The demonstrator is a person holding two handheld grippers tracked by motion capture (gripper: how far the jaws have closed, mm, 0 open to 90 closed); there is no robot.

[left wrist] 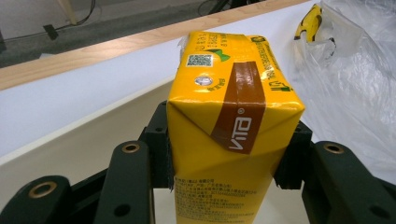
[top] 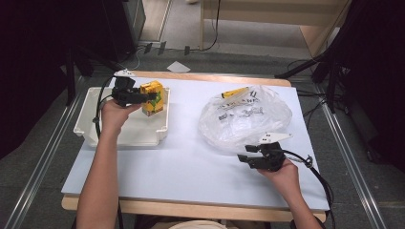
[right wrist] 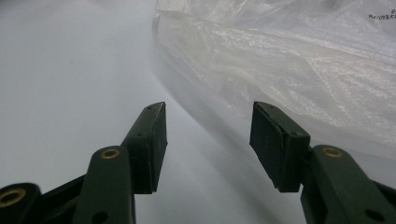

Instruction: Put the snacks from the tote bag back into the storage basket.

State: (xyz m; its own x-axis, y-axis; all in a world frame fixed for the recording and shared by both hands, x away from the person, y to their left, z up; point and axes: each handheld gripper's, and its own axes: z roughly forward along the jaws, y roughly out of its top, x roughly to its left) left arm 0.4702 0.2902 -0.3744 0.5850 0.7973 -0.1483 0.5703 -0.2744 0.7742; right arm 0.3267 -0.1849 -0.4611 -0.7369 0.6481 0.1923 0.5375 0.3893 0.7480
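The left gripper (top: 152, 97) clamps the carton (top: 154, 98) upright over the tray (top: 122, 136), placement not yet finished, while the right gripper (top: 242, 159) rests spread and empty beside the bag (top: 243, 117), whose contents remain inside.

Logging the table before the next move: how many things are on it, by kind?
Yellow drink carton, held in the left gripper over the tray: 1
White tray: 1
Clear plastic bag: 1
Yellow item at the bag's far edge, kind unclear: 1
Total: 4
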